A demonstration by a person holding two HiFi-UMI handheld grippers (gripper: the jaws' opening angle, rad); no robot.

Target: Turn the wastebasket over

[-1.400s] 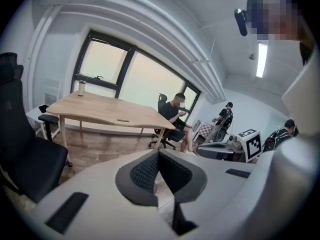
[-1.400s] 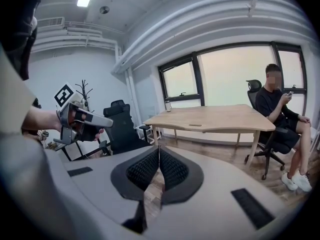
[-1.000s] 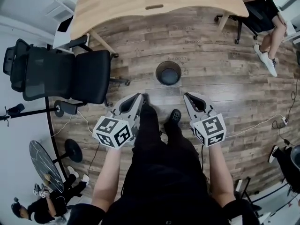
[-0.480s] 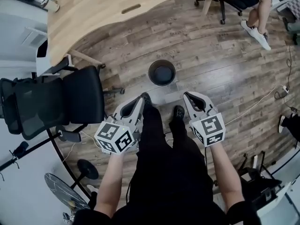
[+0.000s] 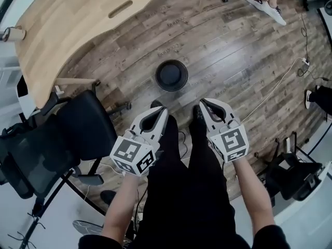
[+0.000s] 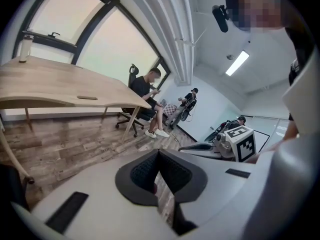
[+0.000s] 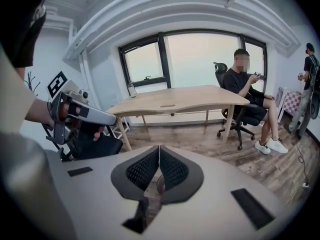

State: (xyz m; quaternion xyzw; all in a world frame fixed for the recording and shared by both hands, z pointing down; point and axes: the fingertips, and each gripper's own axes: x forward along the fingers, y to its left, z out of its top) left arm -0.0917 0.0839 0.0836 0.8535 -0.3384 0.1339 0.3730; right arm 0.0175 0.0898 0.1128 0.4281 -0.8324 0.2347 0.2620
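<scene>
Legs: the person's dark trouser legs [image 5: 181, 180] fill the near middle of the head view; shoe tips are partly hidden behind the tools.
Left tool [image 5: 157, 110]: jaws closed tip to tip with nothing between them. It is held out in front of the legs.
Right tool [image 5: 204, 104]: the same, pads pressed together and empty, level with the left one.
Wastebasket [image 5: 171, 75]: black and round, standing on the wood floor [image 5: 233, 51] just ahead of the feet. It sits between the lines of the two tools and apart from both, and looks upright, mouth up.
Progress: by my reading nothing is done yet. Left to do: close in, open a tool, grip the rim, tip it over.
Farther off: an office chair [image 5: 78, 134] to the left, a wooden counter [image 5: 67, 30] beyond, and a seated person [image 7: 245, 91] at its far end.
Hard to tell: the basket's inside is dark, so its contents are unknown. Its walls are hidden by the steep look-down. Neither gripper view shows it plainly.
</scene>
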